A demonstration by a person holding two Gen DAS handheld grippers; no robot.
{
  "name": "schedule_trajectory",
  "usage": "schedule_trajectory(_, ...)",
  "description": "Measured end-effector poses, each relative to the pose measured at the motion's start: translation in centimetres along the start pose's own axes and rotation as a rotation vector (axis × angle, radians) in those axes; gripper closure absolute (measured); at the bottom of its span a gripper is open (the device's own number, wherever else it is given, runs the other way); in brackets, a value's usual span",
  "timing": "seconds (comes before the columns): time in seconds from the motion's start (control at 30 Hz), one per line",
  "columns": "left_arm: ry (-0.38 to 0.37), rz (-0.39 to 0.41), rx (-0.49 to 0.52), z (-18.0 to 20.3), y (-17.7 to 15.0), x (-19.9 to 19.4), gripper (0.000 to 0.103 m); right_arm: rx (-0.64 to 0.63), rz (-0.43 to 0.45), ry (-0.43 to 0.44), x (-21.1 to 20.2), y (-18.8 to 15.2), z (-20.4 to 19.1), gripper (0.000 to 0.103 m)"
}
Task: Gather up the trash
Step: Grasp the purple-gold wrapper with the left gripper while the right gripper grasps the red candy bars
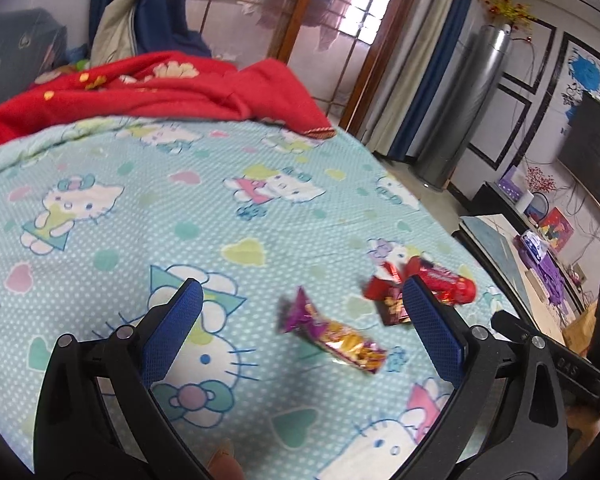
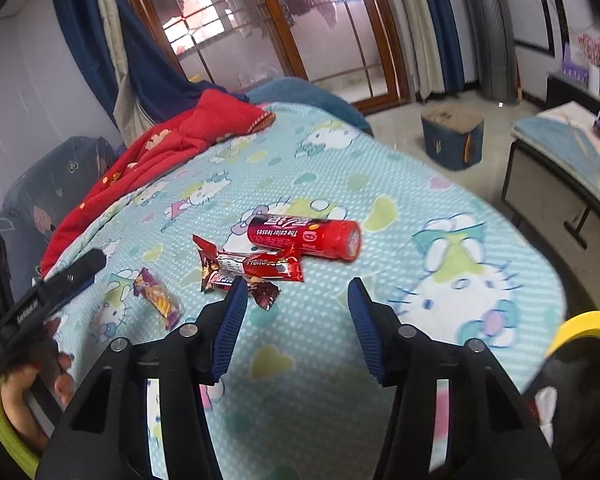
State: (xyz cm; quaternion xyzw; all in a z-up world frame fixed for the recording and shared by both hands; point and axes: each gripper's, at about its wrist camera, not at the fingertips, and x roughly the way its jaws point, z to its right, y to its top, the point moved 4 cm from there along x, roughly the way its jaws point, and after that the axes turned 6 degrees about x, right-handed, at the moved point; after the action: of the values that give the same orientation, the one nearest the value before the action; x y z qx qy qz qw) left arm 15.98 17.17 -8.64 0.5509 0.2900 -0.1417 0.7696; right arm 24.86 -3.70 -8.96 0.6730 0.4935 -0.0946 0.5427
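Note:
Snack trash lies on a light blue cartoon-cat bedsheet (image 1: 188, 208). A purple and gold wrapper (image 1: 333, 334) sits just ahead of my left gripper (image 1: 301, 304), which is open and empty. Behind its right finger lie a red wrapper (image 1: 387, 300) and a red tube (image 1: 449, 282). In the right wrist view the red tube (image 2: 305, 236) lies ahead, red wrappers (image 2: 246, 270) sit by the left fingertip, and the purple wrapper (image 2: 158, 296) is further left. My right gripper (image 2: 296, 294) stands open above the sheet with nothing between its fingers.
A red blanket (image 1: 160, 88) is bunched at the bed's far side. A low cabinet (image 2: 559, 176) and a blue stool (image 2: 451, 136) stand on the floor to the right. A yellow-rimmed black bag (image 2: 579, 328) is at lower right. A hand (image 2: 40, 368) holds the left gripper.

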Motion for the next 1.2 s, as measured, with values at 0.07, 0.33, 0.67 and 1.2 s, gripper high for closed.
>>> schedule_trajectory(0.07,-0.006,-0.016,-0.013,-0.3,-0.3,0.6,0.011,-0.006,-0.014,-0.004,1.0,0.2,-0.3,0.056)
schedule_trajectory(0.33,-0.04,-0.081,-0.008,0.1,-1.2,2.6,0.011,0.042,-0.066,0.014,4.2,0.9,-0.2,0.056)
schedule_trajectory(0.67,-0.058,-0.15,-0.01,0.3,-2.1,4.1,0.029,0.11,-0.097,0.07,6.1,1.2,0.6,0.068)
schedule_trajectory(1.2,-0.074,-0.159,0.008,0.8,-2.4,4.0,0.07,0.076,-0.087,0.076,4.7,-0.8,0.1,0.093)
